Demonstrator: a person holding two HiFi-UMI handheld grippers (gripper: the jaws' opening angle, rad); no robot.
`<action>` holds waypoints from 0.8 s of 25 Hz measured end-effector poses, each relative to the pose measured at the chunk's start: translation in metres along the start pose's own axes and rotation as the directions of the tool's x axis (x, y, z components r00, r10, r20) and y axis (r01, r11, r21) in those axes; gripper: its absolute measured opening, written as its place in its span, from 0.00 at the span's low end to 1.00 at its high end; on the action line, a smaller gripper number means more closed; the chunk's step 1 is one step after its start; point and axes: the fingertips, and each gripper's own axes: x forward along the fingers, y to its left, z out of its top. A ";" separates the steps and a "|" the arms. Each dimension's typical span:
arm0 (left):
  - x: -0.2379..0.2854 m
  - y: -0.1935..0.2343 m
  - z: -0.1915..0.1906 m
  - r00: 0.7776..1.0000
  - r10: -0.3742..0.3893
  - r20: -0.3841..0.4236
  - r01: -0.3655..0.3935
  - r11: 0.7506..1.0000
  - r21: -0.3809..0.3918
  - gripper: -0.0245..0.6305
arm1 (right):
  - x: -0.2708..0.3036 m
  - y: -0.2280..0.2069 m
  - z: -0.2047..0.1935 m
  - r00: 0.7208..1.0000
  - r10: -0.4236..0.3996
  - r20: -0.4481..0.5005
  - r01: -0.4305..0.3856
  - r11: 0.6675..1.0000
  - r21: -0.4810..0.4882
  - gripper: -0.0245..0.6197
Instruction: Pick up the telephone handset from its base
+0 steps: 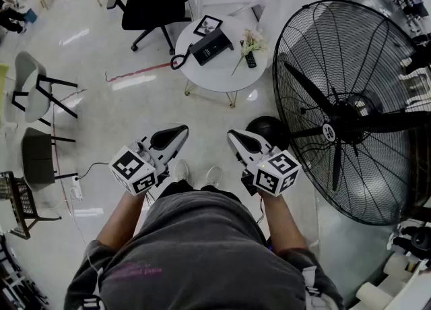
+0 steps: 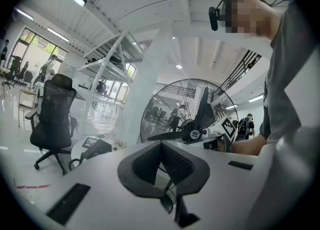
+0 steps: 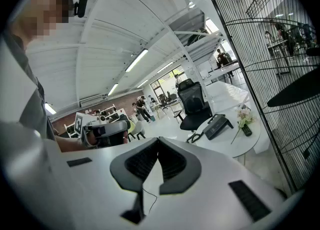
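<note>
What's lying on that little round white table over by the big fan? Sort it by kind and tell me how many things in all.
Telephone: 1
Picture frame: 1
Flower sprig: 1
Remote control: 1
Total: 4

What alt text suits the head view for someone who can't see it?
A standing person holds the shut, empty left gripper and right gripper over a floor. Ahead, a black telephone sits on a round white table; a large fan stands at right.
</note>
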 end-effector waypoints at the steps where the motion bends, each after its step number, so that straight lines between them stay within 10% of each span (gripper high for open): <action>1: 0.001 -0.001 -0.001 1.000 0.001 0.000 -0.001 1.000 -0.001 0.06 | 0.000 -0.001 0.000 1.000 0.001 -0.001 -0.001 1.000 0.000 0.07; 20: 0.021 -0.029 -0.011 0.999 0.033 0.006 -0.033 0.999 0.008 0.06 | -0.028 -0.021 -0.007 1.000 0.011 -0.006 -0.011 1.000 -0.002 0.07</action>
